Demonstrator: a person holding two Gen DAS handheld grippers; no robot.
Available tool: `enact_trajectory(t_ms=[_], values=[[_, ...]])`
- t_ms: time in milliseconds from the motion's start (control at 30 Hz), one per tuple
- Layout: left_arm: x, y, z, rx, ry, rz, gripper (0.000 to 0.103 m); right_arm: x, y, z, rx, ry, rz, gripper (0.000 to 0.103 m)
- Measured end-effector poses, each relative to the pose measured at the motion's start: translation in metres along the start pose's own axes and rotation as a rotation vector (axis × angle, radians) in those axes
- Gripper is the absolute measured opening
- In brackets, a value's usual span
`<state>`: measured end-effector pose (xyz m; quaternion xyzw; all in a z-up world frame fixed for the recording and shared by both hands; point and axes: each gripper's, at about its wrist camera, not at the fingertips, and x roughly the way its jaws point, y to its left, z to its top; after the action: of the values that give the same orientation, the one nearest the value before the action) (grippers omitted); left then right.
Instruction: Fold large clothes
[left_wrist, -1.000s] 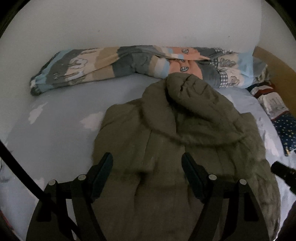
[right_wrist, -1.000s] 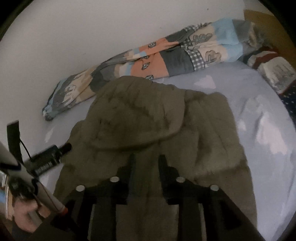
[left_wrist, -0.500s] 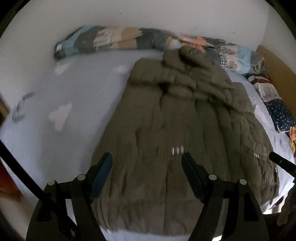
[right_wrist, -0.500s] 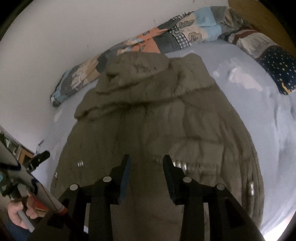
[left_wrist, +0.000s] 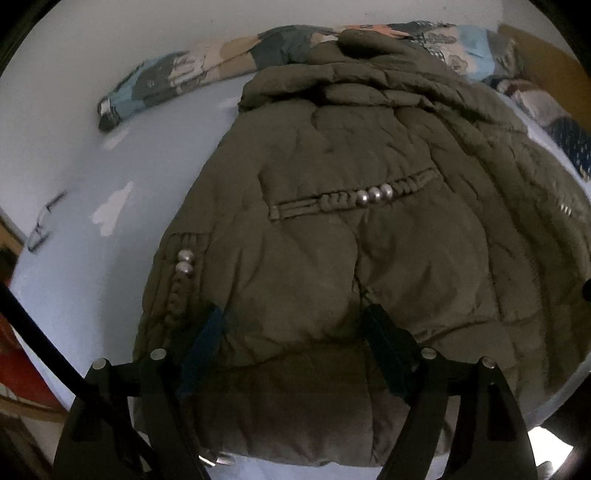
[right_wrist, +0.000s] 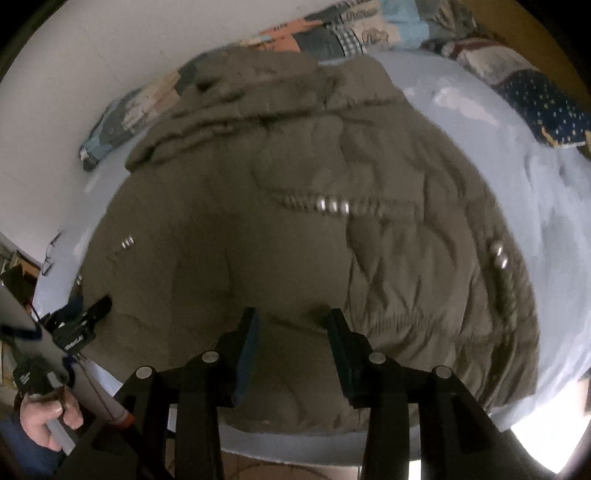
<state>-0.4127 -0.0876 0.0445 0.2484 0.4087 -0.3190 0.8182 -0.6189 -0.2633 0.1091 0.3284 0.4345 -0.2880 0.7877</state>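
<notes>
An olive-green padded coat (left_wrist: 351, 240) lies spread flat on the pale blue bed, hood towards the wall and hem towards me. It also fills the right wrist view (right_wrist: 314, 240). Metal snaps show on its back waist tab (left_wrist: 375, 194). My left gripper (left_wrist: 295, 325) is open and empty, just above the coat's hem at its left side. My right gripper (right_wrist: 291, 325) is open and empty, above the hem further right. The left gripper's tip shows at the left edge of the right wrist view (right_wrist: 85, 321).
The pale blue sheet (left_wrist: 110, 166) has white cloud shapes. A rolled patterned quilt (left_wrist: 192, 74) lies along the white wall. A dark dotted pillow (right_wrist: 543, 99) and more bedding lie at the right. The bed's near edge (right_wrist: 295, 446) is just below the hem.
Both grippers have pulled back from the hood end towards the hem and come lower and closer to the coat. The right gripper's jaws have opened wider. The coat lies as before.
</notes>
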Motion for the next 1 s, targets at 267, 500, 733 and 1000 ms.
enact_trajectory(t_ms=[267, 500, 733, 1000], values=[[0.005, -0.008, -0.008, 0.041, -0.057, 0.045, 0.085, 0.024, -0.006, -0.013, -0.042, 0.028, -0.022, 0.047], [0.005, -0.009, -0.01, 0.045, -0.084, 0.052, 0.086, 0.026, -0.007, -0.014, -0.044, 0.026, -0.007, 0.05], [0.004, -0.01, -0.013, 0.052, -0.095, 0.054, 0.087, 0.027, -0.001, -0.019, -0.078, 0.012, -0.024, 0.056], [0.004, -0.01, -0.014, 0.061, -0.101, 0.056, 0.087, 0.029, 0.004, -0.022, -0.099, -0.008, -0.033, 0.062]])
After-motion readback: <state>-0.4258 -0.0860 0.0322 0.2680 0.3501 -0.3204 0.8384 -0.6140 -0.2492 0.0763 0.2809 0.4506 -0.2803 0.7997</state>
